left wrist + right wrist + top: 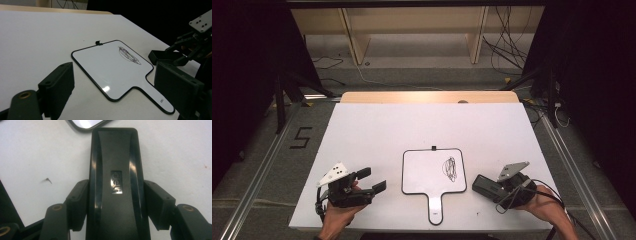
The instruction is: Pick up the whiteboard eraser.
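Observation:
A small white handheld whiteboard [427,172] with a black rim lies flat near the table's front edge, its handle [435,210] pointing toward me. A black scribble [450,168] marks its right side. My left gripper [373,180] is held just left of the board, open, with nothing between its jaws; in the left gripper view the whiteboard [110,70] lies ahead of the left gripper [115,82]. My right gripper [493,189] sits just right of the board, shut on a black eraser [482,184]. In the right gripper view the eraser [116,182] is clamped by the right gripper [116,205].
The white table [412,125] has a bare wooden strip [427,97] along its far edge. A small black clip [433,148] sits on the board's far rim. Beyond the table are wooden shelving [412,30] and floor cables [507,45].

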### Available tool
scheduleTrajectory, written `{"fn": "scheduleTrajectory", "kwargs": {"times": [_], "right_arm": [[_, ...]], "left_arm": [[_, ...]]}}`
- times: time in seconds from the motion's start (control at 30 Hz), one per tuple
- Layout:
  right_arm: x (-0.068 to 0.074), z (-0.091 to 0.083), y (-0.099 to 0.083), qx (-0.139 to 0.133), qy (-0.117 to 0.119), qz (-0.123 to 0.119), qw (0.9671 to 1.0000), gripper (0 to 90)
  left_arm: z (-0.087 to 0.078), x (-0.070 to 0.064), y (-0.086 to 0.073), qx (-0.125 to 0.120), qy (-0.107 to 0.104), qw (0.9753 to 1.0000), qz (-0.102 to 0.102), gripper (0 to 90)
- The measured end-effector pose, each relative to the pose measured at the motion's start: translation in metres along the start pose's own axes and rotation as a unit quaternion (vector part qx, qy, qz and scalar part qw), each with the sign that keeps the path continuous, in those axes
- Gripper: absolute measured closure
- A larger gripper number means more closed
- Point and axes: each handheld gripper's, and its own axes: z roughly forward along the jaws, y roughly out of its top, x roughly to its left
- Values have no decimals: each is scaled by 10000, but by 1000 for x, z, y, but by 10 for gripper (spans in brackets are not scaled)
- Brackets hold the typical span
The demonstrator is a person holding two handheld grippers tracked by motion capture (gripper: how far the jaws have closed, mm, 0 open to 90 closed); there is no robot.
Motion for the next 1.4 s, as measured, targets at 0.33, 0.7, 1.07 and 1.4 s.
{"fn": "scheduleTrajectory", "kwargs": {"times": [0.33, 0.7, 1.07, 1.4], "right_arm": [[-4, -2, 0, -142, -1, 294, 9995, 412], [-3, 0, -1, -74, 30, 393, 9992, 412], [-2, 8, 0, 216, 27, 293, 9993, 406], [-1, 9, 3, 328, -29, 256, 9991, 405]], "left_arm": [[0, 1, 1, -6, 15, 10000, -12, 157], [0, 1, 1, -12, 1, 10000, -5, 157], [0, 1, 1, -21, 0, 10000, -11, 157], [0, 0, 1, -7, -7, 10000, 5, 157]]}}
